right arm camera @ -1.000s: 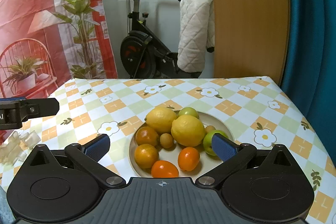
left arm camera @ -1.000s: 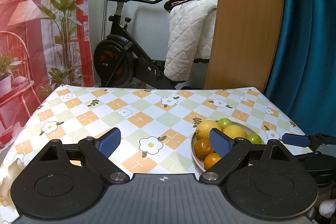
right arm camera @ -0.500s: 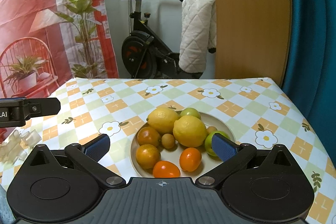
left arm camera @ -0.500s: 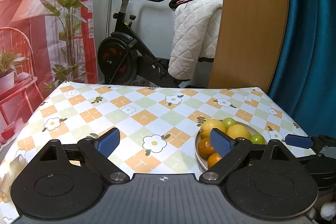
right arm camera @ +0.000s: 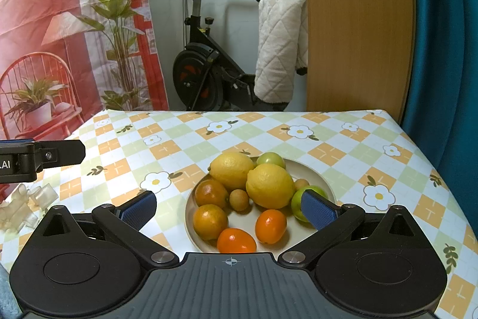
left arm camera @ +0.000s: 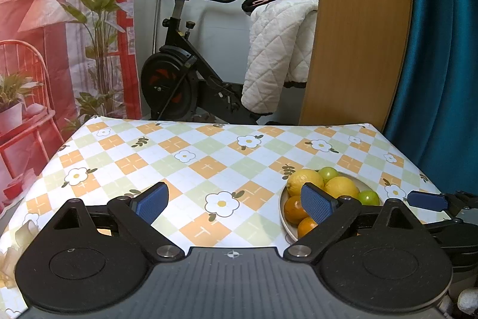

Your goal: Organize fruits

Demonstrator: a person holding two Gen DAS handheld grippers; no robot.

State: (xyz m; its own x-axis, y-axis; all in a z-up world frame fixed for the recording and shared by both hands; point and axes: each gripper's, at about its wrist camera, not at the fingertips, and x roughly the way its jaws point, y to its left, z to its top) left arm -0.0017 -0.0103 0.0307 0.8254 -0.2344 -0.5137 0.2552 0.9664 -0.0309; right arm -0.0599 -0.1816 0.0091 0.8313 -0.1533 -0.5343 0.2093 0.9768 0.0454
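A beige plate (right arm camera: 316,174) on the flowered tablecloth holds two lemons (right arm camera: 270,186), several oranges (right arm camera: 210,221), green fruits (right arm camera: 270,159) and small brown fruits (right arm camera: 239,200). My right gripper (right arm camera: 228,207) is open and empty, just in front of the plate, its jaws spanning it. My left gripper (left arm camera: 234,202) is open and empty over bare cloth, left of the plate (left arm camera: 283,217). The right gripper's blue fingertip (left arm camera: 427,201) shows at the right in the left wrist view.
A cluster of clear plastic pieces (right arm camera: 24,202) lies at the table's left edge. The table's far edge (right arm camera: 239,111) faces an exercise bike (right arm camera: 203,79), a wooden panel (right arm camera: 358,20) and a teal curtain (right arm camera: 442,35).
Both views have shifted slightly: the plate sits a bit lower and nearer in the right wrist view, and the left gripper has turned a little. Both jaws stay open.
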